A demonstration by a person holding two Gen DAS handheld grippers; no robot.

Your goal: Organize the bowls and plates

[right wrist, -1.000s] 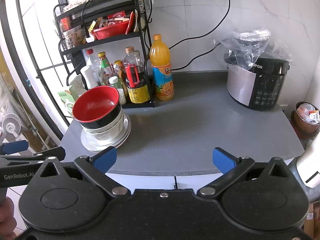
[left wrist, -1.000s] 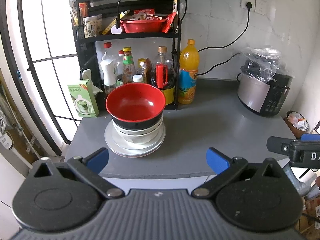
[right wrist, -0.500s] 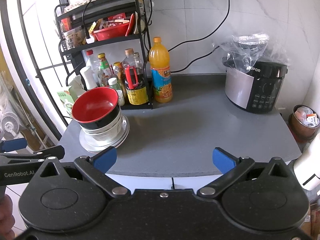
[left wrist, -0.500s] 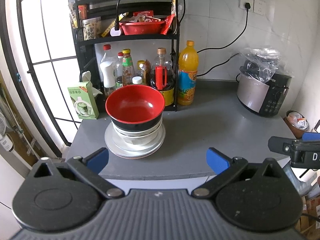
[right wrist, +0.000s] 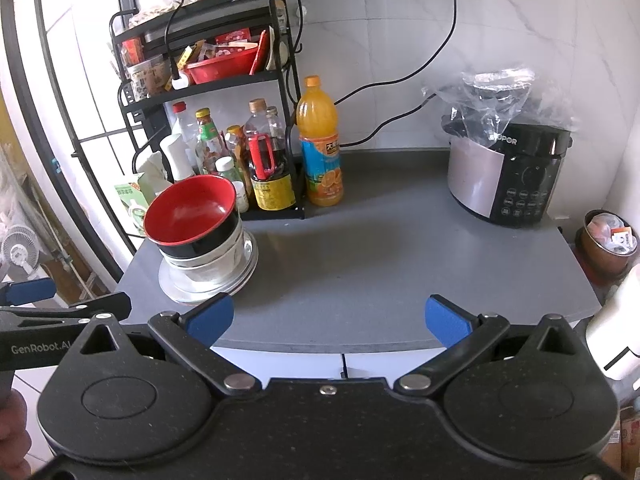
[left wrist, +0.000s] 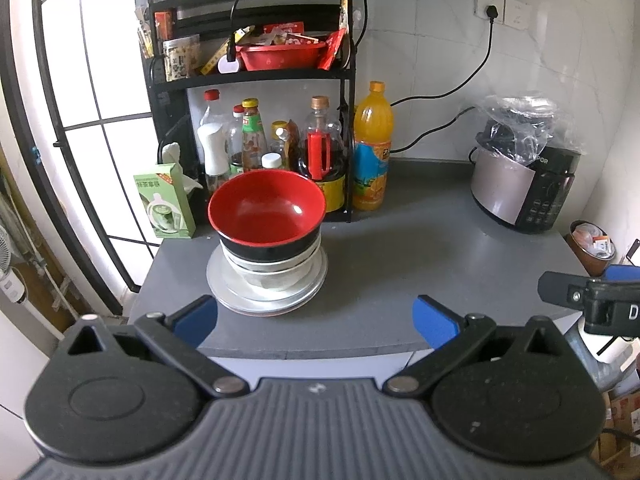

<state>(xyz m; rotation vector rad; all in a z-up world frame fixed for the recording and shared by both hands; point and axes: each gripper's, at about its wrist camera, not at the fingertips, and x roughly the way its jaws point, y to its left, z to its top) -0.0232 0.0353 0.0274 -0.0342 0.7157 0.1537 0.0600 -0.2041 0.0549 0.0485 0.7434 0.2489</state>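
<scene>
Ahead of my left gripper [left wrist: 316, 316], in its own view, the red bowl [left wrist: 266, 210] is sitting on top of a stack: it is nesting in pale bowls [left wrist: 272, 270], which are resting on metal plates [left wrist: 266, 300], all at the left end of the bench [left wrist: 400, 264]. My jaws are standing spread wide and holding nothing, and the stack is lying just beyond them, slightly left of their midline and closer to the left finger. Being round, the bowl is offering no long axis, so I am judging its rim as the place to pinch. Over in the right wrist view, my right gripper [right wrist: 328, 320] is likewise hanging spread and empty at the bench's near edge, and the same red bowl [right wrist: 190, 214] is lying off beyond its left finger, far from centre. I am reckoning the left hand nearer and better lined up for whatever lift comes next. The rice cooker [right wrist: 508, 176] is standing well apart to the right.
</scene>
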